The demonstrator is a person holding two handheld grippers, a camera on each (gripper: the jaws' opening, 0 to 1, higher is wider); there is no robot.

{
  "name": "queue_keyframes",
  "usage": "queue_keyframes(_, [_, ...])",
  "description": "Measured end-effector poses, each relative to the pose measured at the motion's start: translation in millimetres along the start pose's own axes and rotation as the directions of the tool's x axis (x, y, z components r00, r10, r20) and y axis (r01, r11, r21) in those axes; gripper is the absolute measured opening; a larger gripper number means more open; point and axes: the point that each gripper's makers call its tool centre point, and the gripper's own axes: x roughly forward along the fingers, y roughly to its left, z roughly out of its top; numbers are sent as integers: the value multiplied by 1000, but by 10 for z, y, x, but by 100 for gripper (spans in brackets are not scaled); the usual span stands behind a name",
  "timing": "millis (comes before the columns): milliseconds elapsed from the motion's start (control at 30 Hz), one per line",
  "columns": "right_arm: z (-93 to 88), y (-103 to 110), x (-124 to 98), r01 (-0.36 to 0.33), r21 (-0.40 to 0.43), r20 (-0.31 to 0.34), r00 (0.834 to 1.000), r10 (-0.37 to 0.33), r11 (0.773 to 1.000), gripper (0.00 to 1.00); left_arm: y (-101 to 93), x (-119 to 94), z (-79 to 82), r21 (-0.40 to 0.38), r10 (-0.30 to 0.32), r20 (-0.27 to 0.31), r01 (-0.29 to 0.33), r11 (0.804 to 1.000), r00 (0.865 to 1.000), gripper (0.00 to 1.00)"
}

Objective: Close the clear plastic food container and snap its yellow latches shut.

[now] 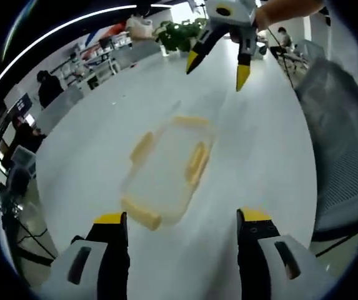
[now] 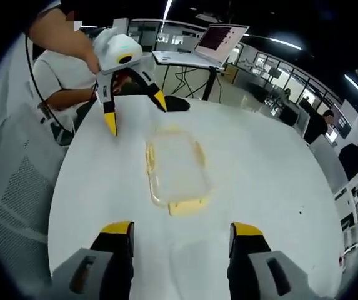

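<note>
Hovering wide-jawed and empty, the left gripper (image 1: 182,225) and right gripper (image 2: 180,234) flank the container (image 1: 166,167) on the desk (image 1: 266,150), ready to press its yellow latches (image 1: 197,161).

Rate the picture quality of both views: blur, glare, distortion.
Left gripper view: soft and motion-blurred, the container smeared and its yellow latches fuzzy; the white table is washed out; fisheye bends the ceiling light into an arc. Right gripper view: sharper, the container rim readable, the left claw crisp; the table is bright without hard glare; edges curve strongly.
</note>
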Motion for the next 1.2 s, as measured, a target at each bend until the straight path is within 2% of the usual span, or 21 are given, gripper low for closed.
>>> queue_keyframes(167, [6,-37,53,-16,-11,-10,1000,16,1000,59,69,-6,16,11,4,6,-4,1000,1000,67])
queue_keyframes(800, [44,-25,249,-88,-64,-54,995,85,994,58,173,66,-70,61,-14,-29,16,998,999,66])
queue_keyframes(1200, [69,-76,367,-115,-86,-69,992,109,990,58,256,119,-97,122,-33,-51,39,992,998,66])
